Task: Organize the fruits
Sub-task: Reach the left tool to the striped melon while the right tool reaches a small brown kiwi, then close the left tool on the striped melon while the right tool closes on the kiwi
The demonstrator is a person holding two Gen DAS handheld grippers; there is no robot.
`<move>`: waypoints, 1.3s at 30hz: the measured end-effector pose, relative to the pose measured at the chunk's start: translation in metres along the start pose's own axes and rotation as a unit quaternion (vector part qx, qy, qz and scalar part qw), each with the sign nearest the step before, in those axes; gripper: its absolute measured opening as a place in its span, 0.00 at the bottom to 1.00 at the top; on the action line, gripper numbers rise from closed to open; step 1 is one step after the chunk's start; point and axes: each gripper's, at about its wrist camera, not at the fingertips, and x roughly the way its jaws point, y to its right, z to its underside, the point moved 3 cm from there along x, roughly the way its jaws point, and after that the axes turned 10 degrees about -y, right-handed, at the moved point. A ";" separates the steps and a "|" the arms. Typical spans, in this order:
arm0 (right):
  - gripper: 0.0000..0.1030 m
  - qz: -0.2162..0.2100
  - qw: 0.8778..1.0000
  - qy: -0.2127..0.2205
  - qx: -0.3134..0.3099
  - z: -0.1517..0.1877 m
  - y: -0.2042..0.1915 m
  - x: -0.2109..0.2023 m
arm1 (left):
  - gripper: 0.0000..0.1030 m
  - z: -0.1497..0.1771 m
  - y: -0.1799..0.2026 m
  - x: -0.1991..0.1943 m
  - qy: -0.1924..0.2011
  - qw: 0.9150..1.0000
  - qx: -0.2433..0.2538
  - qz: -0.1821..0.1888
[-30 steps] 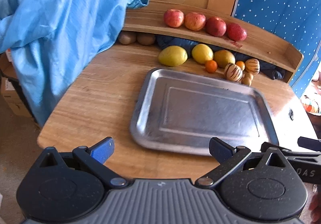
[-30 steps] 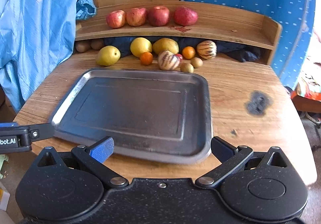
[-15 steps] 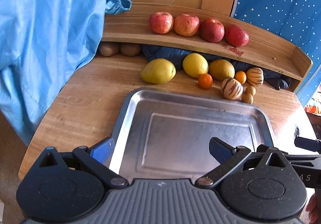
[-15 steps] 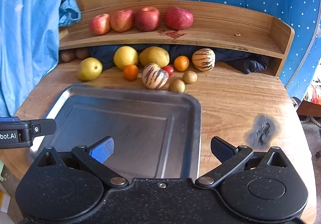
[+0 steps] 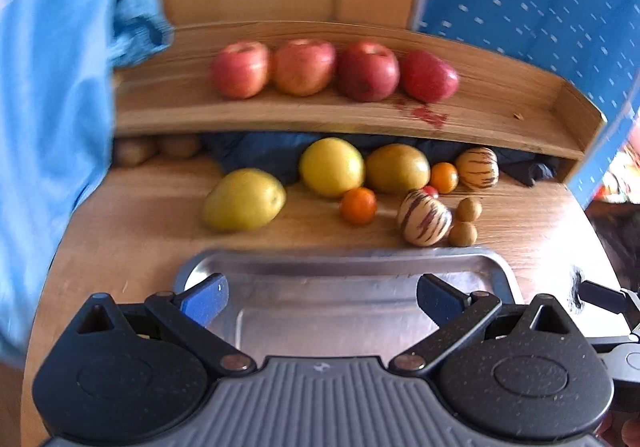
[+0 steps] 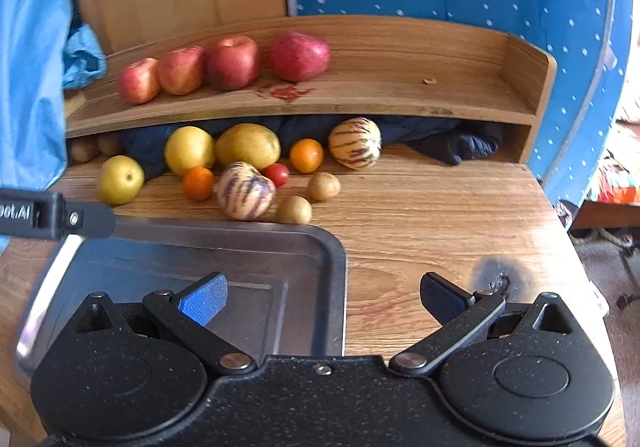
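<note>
Steel-grey, the empty rectangular metal tray [image 5: 496,267] sits on the wooden desk [image 6: 440,207], loose fruit just beyond. Left tool [image 5: 320,297] and right tool [image 6: 322,297] gape wide, empty. Round striped melon-like fruit [image 6: 245,191] could roll if nudged off-centre.

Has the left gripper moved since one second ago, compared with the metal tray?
Yes. The left gripper has advanced toward the fruits: it now hangs over the metal tray, whose near edge is out of view.
</note>
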 end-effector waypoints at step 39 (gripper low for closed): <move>0.37 0.046 0.998 -0.043 -0.021 -0.063 -0.033 0.080 | 0.60 -0.091 0.047 0.121 -0.131 0.944 0.217 0.210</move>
